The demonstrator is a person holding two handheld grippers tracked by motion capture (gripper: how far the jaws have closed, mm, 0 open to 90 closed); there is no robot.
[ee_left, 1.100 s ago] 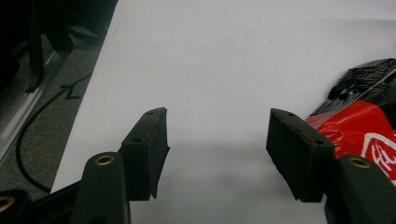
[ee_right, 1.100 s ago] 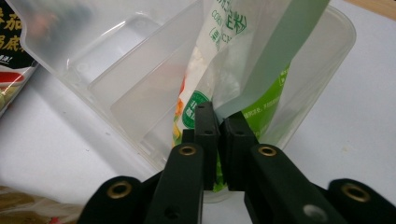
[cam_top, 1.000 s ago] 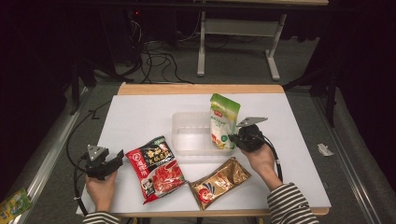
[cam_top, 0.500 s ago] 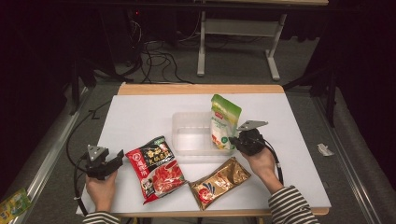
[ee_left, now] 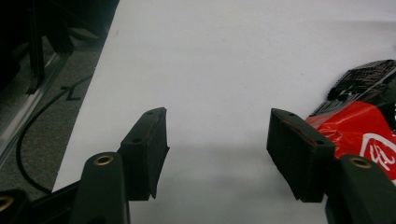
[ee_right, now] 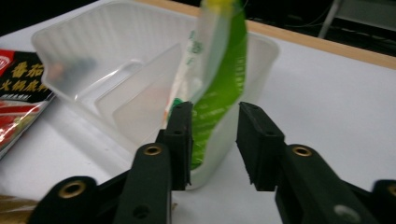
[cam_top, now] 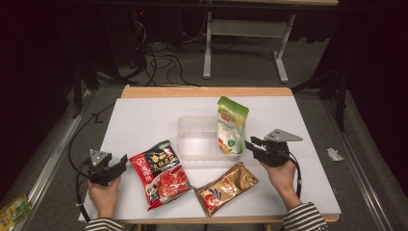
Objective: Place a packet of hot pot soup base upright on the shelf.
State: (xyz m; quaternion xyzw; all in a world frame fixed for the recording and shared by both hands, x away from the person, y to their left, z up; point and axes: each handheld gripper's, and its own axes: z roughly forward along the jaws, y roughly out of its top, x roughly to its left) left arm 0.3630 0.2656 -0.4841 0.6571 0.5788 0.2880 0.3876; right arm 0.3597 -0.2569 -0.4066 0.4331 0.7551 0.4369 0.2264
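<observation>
My right fingers (ee_right: 212,140) just popped open and backed off the green stand-up plastic pouch (cam_top: 232,124) leaning in the clear plastic tub (cam_top: 192,139); left fingers (ee_left: 219,154) wide open, empty, over the counter (cam_top: 144,120).

green pouch (ee_right: 219,79) blurred, top cut off, red packet (ee_left: 369,121) cropped at right edge

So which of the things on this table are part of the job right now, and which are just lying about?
In the job:
- green pouch, standing in the bin
- clear plastic bin
- right claw, jaws just opened, apart beside the pouch

Lying about:
- red and black packet
- gold packet
- left claw, open over bare table
</observation>
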